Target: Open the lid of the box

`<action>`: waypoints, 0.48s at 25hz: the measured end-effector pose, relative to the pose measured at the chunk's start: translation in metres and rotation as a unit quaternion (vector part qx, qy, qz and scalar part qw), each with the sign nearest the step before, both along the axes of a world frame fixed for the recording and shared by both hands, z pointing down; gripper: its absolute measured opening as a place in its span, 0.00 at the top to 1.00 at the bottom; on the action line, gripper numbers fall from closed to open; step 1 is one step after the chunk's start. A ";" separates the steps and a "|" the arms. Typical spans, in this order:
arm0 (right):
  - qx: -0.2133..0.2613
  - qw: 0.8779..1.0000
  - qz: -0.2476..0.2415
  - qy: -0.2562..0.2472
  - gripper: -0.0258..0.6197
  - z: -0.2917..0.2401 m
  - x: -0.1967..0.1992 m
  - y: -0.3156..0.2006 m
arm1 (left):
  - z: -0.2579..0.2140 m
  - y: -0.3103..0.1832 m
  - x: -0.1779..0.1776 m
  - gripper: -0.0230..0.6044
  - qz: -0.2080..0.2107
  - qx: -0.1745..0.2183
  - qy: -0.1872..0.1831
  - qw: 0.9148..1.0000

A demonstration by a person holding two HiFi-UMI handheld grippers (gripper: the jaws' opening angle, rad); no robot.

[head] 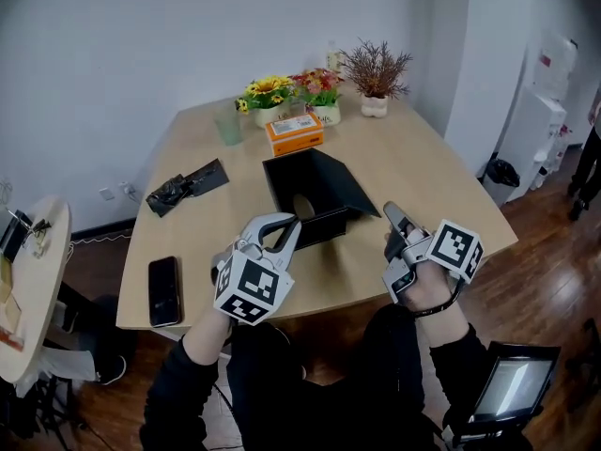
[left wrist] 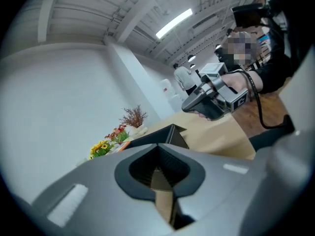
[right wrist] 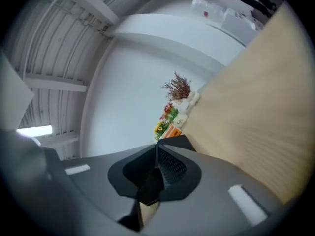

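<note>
A black box [head: 324, 225] stands in the middle of the wooden table [head: 423, 172], its lid [head: 319, 181] raised and tilted back. My left gripper [head: 293, 222] is shut and empty, its tips at the box's near left edge; whether they touch it I cannot tell. My right gripper [head: 389, 209] is shut and empty too, just right of the box and apart from it. In the left gripper view the shut jaws [left wrist: 157, 154] point at the box [left wrist: 170, 134], with the right gripper [left wrist: 211, 100] beyond. The right gripper view has its shut jaws [right wrist: 156, 154] before the box [right wrist: 176, 142].
Behind the box lie an orange carton [head: 294, 132], a green cup [head: 228, 125], two flower pots [head: 268, 97] and a dried plant [head: 375, 73]. A black bag [head: 183, 188] and a phone [head: 164, 289] lie at the left. A round side table [head: 33, 289] stands further left.
</note>
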State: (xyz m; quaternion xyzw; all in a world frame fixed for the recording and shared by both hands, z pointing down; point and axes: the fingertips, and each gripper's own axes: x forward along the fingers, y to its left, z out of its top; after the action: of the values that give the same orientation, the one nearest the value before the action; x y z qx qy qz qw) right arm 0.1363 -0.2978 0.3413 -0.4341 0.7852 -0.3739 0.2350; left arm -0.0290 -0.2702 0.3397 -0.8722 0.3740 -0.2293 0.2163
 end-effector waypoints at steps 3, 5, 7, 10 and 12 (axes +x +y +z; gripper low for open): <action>0.104 0.985 0.023 0.134 0.95 -0.043 -0.004 0.004 | -0.001 -0.004 -0.006 0.96 -0.012 -0.001 0.029 1.000; 0.174 0.955 0.034 0.239 0.93 -0.064 -0.016 0.007 | -0.010 -0.006 -0.017 0.96 -0.030 0.008 0.068 0.997; 0.228 0.922 0.021 0.311 0.91 -0.075 -0.038 0.013 | -0.033 -0.001 -0.035 0.96 -0.043 0.030 0.148 0.988; 0.276 0.897 -0.016 0.344 0.91 -0.080 -0.066 0.025 | -0.067 0.018 -0.052 0.96 -0.039 0.043 0.262 0.963; 0.299 0.886 -0.028 0.353 0.91 -0.083 -0.076 0.032 | -0.078 0.029 -0.053 0.96 -0.031 0.046 0.284 0.957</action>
State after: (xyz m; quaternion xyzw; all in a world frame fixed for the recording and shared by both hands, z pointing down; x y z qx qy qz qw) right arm 0.0605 -0.2659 0.2588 -0.4243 0.9027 0.0502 0.0507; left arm -0.0815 -0.2415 0.2615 -0.8785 0.4569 0.0386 0.1338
